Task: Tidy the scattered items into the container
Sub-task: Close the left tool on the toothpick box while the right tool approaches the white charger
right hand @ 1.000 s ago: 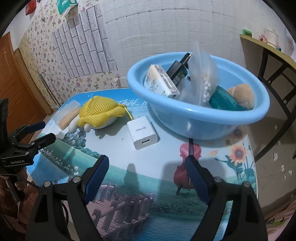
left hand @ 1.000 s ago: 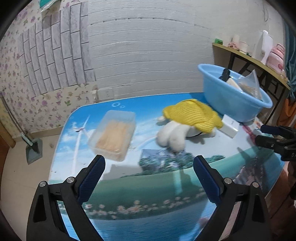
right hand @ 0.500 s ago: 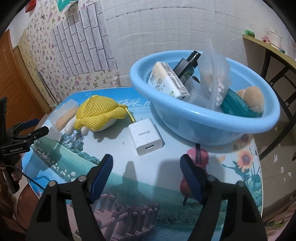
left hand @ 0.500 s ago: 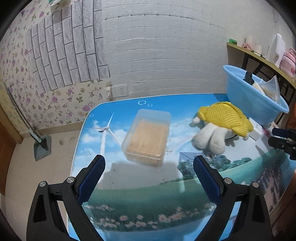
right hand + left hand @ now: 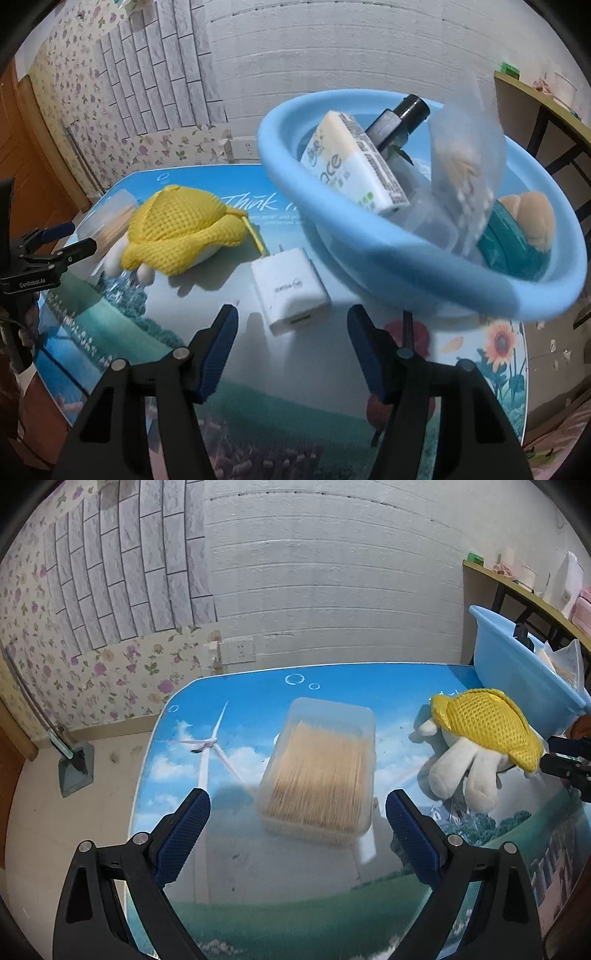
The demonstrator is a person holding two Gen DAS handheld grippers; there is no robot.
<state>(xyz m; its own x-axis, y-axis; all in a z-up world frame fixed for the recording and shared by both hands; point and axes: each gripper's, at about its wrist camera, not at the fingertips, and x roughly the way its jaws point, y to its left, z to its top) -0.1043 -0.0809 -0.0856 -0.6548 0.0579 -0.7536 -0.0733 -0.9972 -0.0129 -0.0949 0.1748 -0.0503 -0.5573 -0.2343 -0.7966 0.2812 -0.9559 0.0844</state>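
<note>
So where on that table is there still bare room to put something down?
Bare tabletop lies left of the toothpick box, and near the front edge. It is crowded between the yellow plush toy, white charger and blue basin.

light: even, indoor | shadows: soft ones lying under the yellow mesh plush toy [image 5: 181, 230] | blur: smearing the round blue plastic basin [image 5: 406, 254] | edges: fisheye bending, corners darkening

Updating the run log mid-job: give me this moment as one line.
left tool: open, facing toothpick box | right tool: open, facing white charger | yellow plush: on table | blue basin: part-filled
</note>
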